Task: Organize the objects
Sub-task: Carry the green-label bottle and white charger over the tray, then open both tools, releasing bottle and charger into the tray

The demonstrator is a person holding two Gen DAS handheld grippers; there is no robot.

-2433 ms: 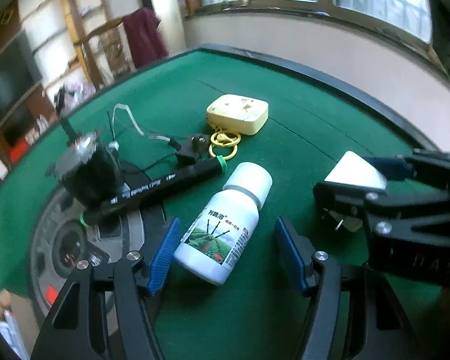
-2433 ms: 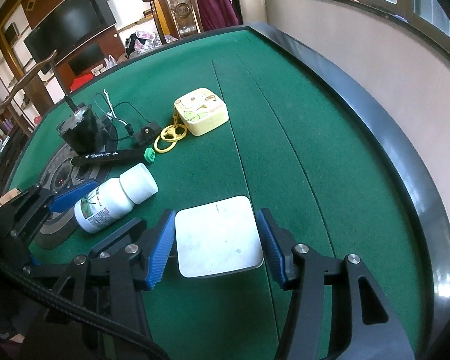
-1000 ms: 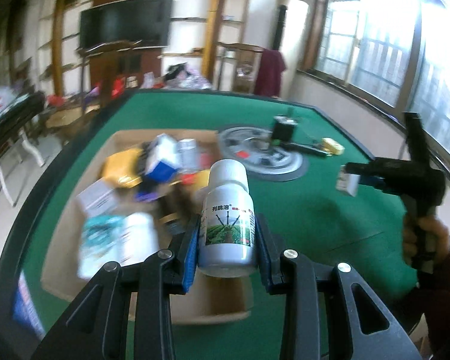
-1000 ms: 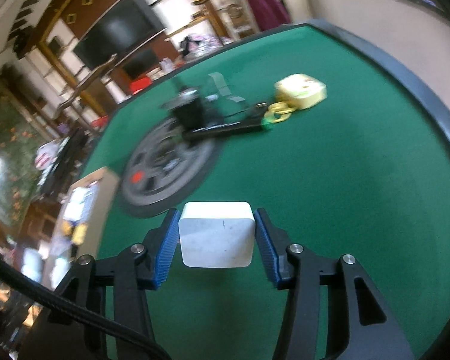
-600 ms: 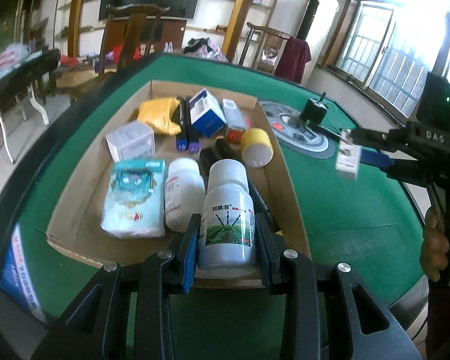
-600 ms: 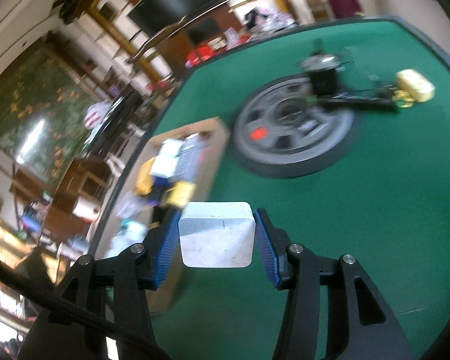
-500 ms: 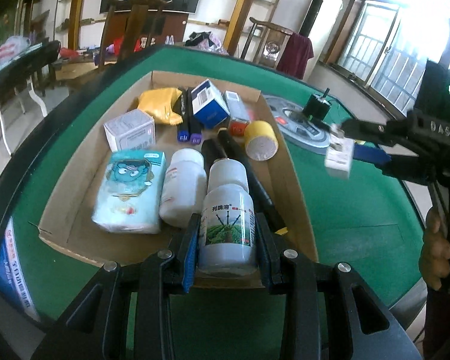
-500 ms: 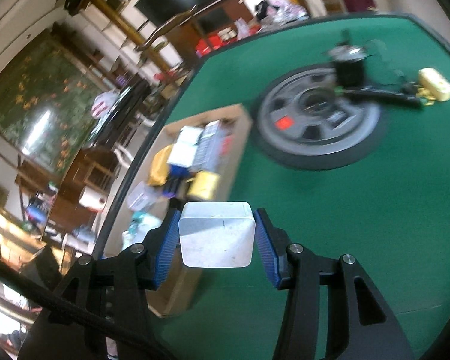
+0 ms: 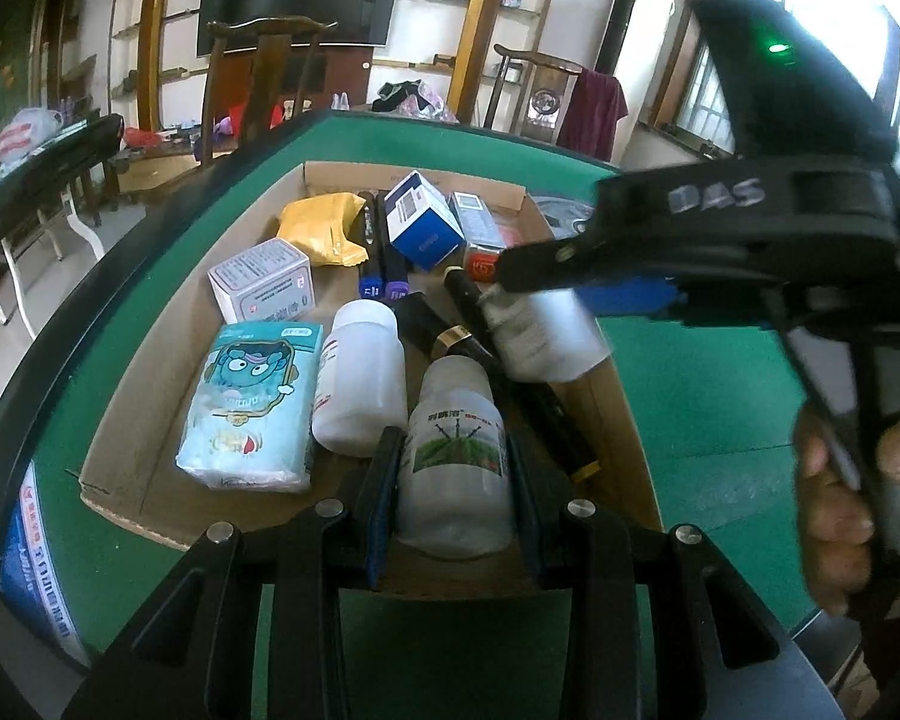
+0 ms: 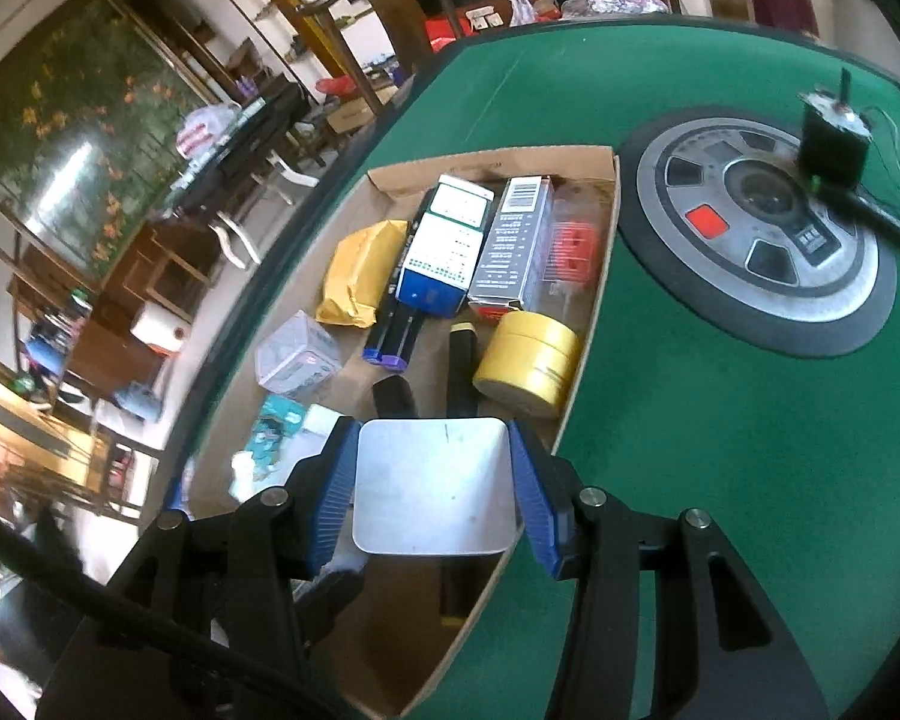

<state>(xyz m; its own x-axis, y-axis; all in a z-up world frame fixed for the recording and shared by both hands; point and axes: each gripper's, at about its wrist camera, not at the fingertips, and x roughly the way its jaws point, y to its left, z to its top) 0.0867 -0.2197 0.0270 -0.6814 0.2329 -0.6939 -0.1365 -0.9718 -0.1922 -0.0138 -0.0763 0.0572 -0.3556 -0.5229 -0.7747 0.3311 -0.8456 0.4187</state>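
My left gripper (image 9: 453, 480) is shut on a white bottle with a green label (image 9: 455, 450), held over the near end of the cardboard box (image 9: 144, 450). My right gripper (image 10: 435, 489) is shut on a flat white square block (image 10: 435, 486), held above the box's right wall (image 10: 591, 330). In the left wrist view the right gripper (image 9: 546, 312) reaches in from the right with the white block (image 9: 540, 333) over the box.
The box holds a blue tissue pack (image 9: 249, 402), a white bottle (image 9: 360, 378), small cartons (image 9: 261, 288), a yellow pouch (image 9: 324, 228), black markers (image 9: 384, 258) and yellow tape (image 10: 528, 360). A round grey disc (image 10: 756, 228) with a black motor (image 10: 831, 144) lies on the green table (image 10: 720, 480).
Both grippers carried their objects from the far table area to the box. The right gripper with the white block has moved in over the box; the bottle sits lower over the box.
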